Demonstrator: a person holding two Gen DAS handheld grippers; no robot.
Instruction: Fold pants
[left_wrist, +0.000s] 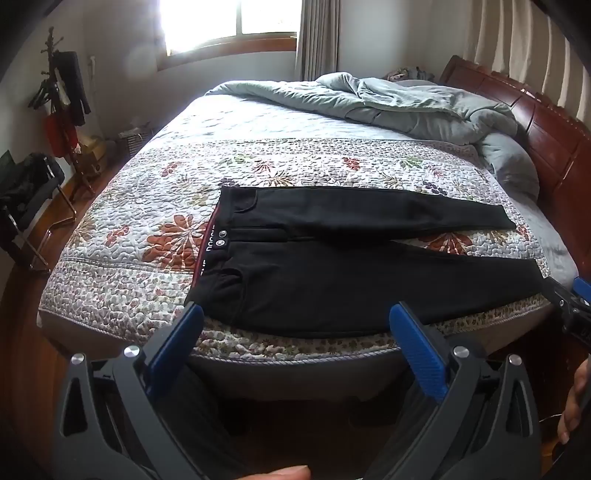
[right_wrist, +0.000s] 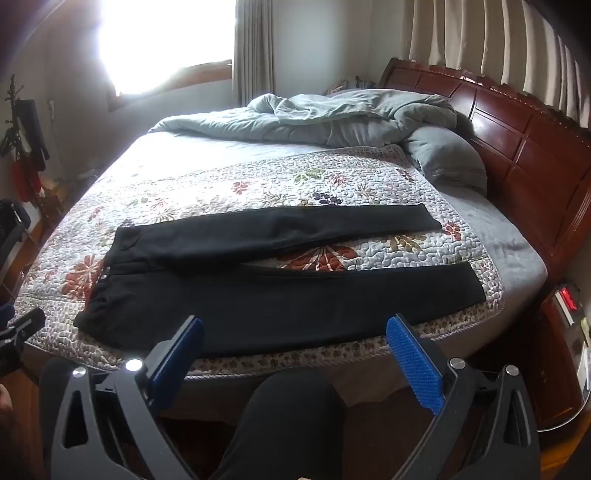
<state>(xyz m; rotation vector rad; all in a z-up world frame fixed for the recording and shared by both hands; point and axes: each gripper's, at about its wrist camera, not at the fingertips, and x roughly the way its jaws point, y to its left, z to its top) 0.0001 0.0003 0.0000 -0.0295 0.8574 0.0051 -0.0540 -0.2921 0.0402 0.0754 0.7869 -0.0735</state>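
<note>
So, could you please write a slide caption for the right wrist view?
Open right gripper poised over black pants laid flat on a floral quilt.

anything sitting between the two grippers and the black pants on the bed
Nothing visible does. The black pants lie flat and uncovered on the floral quilt, near the bed's front edge. The left gripper and right gripper both hang open just before that edge, with only open air ahead. The grey duvet lies well behind.
</note>
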